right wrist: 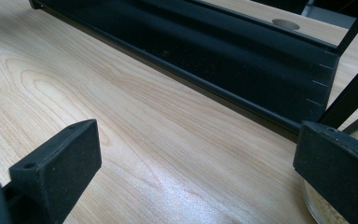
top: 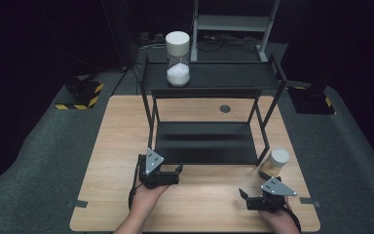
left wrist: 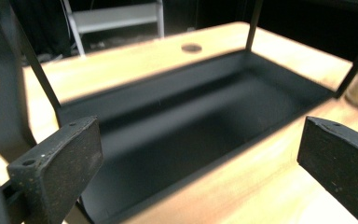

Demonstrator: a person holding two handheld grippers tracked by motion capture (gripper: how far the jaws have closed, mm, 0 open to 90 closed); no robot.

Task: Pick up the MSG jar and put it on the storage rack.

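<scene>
A pale wood-grain bench (top: 126, 146), smooth with a soft sheen that catches the light, carries a two-tier rack (top: 209, 78) of thin black metal bars and matt black trays. On the upper tray stands a clear, glossy jar (top: 178, 61) with a matt white lid, holding a white powdery fill. A smaller clear jar (top: 275, 163) with a pale lid and yellowish grainy contents sits on the bench. Both grippers' jaws are matt black with a faintly speckled, rough face. The floor (top: 48, 131) around looks like dull grey carpet.
</scene>
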